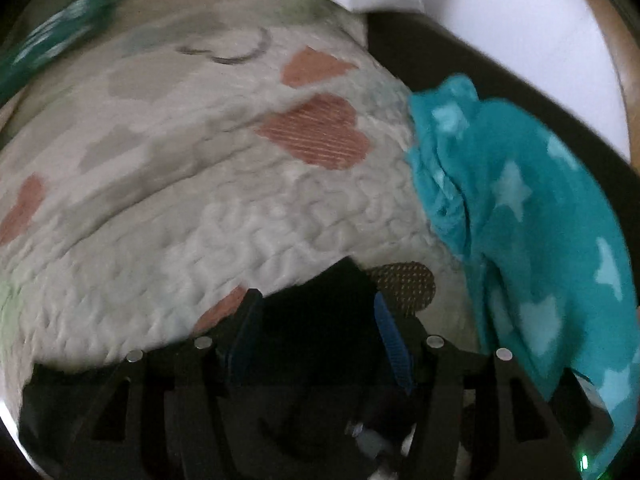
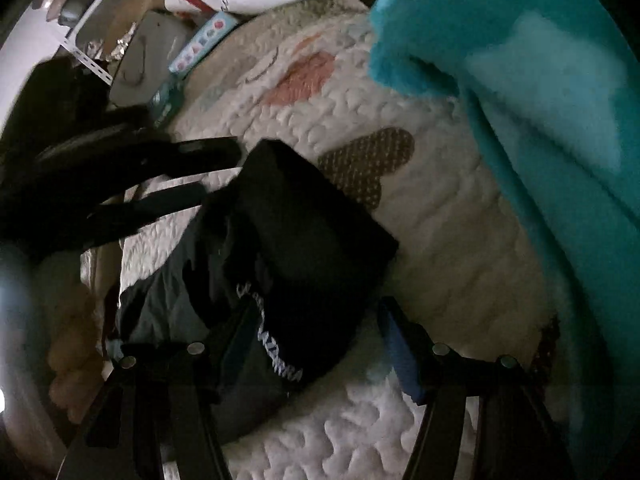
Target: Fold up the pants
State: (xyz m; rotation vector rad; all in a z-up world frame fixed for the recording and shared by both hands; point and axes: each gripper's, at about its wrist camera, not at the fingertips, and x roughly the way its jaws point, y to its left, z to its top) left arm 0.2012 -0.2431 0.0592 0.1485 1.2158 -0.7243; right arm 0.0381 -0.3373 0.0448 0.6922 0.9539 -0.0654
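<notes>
Black pants lie bunched on a quilted white bedspread, with white lettering showing near the waistband. My right gripper is open just above them, its left finger over the fabric. My left gripper shows at the left of the right wrist view, fingers apart at the pants' far edge. In the left wrist view the pants fill the space between the open fingers of the left gripper. Whether cloth is pinched I cannot tell.
A teal fleece blanket with pale stars lies to the right on the bedspread and fills the upper right of the right wrist view. Boxes, a white bag and clutter stand beyond the bed's far edge.
</notes>
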